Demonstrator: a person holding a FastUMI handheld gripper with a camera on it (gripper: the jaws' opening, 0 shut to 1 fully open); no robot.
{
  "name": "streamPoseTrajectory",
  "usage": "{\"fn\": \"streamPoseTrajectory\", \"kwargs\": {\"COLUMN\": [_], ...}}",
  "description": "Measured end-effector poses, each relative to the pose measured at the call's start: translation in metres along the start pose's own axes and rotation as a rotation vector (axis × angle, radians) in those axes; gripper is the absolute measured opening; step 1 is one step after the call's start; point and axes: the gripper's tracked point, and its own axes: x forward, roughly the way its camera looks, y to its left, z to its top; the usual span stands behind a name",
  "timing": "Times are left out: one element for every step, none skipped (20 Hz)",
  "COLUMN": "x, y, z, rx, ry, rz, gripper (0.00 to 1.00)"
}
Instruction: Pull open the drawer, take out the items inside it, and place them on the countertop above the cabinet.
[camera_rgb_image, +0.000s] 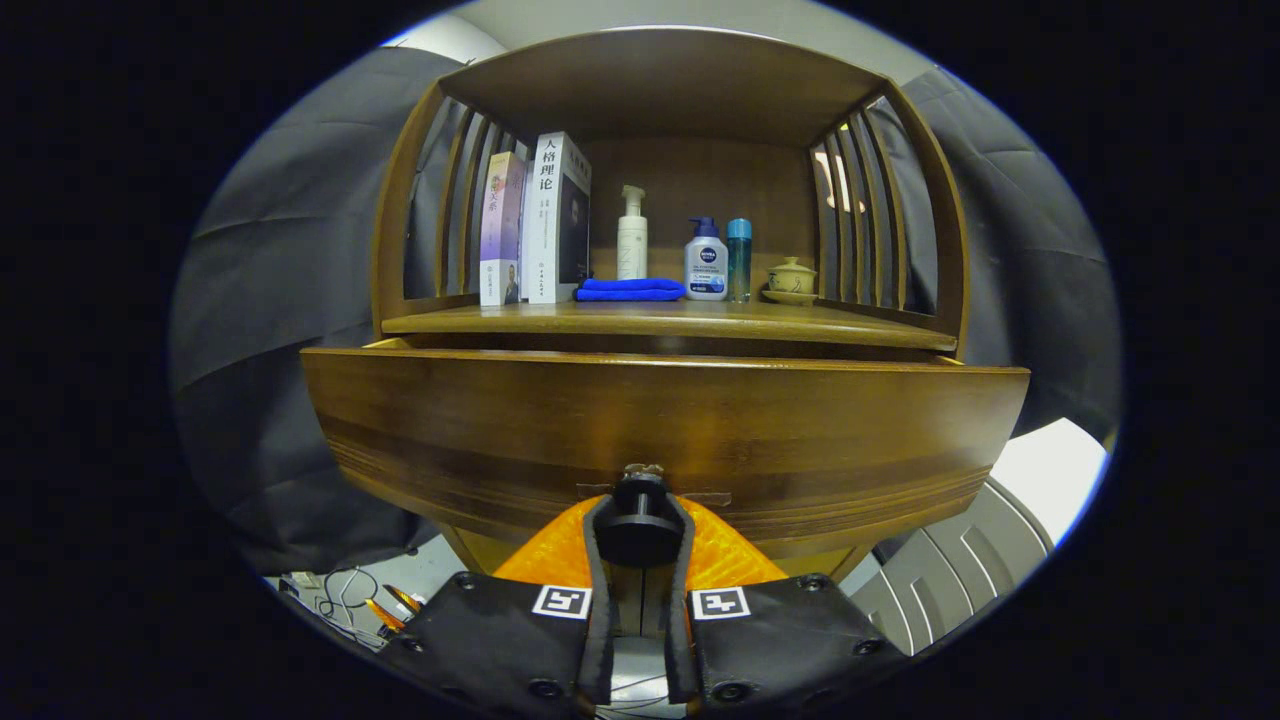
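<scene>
1. I am looking straight at the wooden cabinet (665, 200); its drawer (660, 430) is standing out toward me from the cabinet body, its top edge running level from 9 to 3 o'clock.
2. I am seeing a dark gap between the drawer's top edge and the countertop (660, 320) above it; what is lying inside the drawer I cannot tell.
3. The gripper (638, 535) is sitting at 6 o'clock with both fingers (598, 560) pressing on the black drawer knob (638, 520), clamping it from either side.
4. The knob is lying between the fingertips, touching the drawer front at its lower middle.
5. On the countertop, bare wood is showing along the front edge; toward the back, two books (535, 220) are standing at 11 o'clock, a folded blue cloth (630, 290) and a white pump bottle (632, 235) at 12.
6. Just right of those, a white and blue bottle (706, 262), a slim blue bottle (739, 258) and a small lidded cup (791, 278) are standing near 1 o'clock.
7. Slatted side walls are closing the shelf at 10 and 2 o'clock.
</scene>
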Motion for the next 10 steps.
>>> {"fn": "streamPoseTrajectory", "kwargs": {"x": [-0.004,-0.010,-0.015,-0.019,-0.023,-0.026,-0.028,-0.031,-0.034,-0.037], "y": [0.000,0.001,0.001,0.002,0.003,0.005,0.006,0.006,0.006,0.007], "z": [-0.002,-0.006,-0.006,-0.008,-0.009,-0.010,-0.010,-0.012,-0.012,-0.014], "rx": [0.003,0.017,0.031,0.033,0.027,0.015,0.006,0.004,0.005,0.008], "ry": [0.001,0.002,-0.006,-0.006,-0.013,-0.009,-0.009,-0.005,-0.004,-0.003], "rz": [0.003,0.007,0.012,0.013,0.013,0.019,0.022,0.023,0.027,0.030], "gripper": [0.23,0.23,0.23,0.23,0.23,0.22,0.23,0.23,0.23,0.23]}}
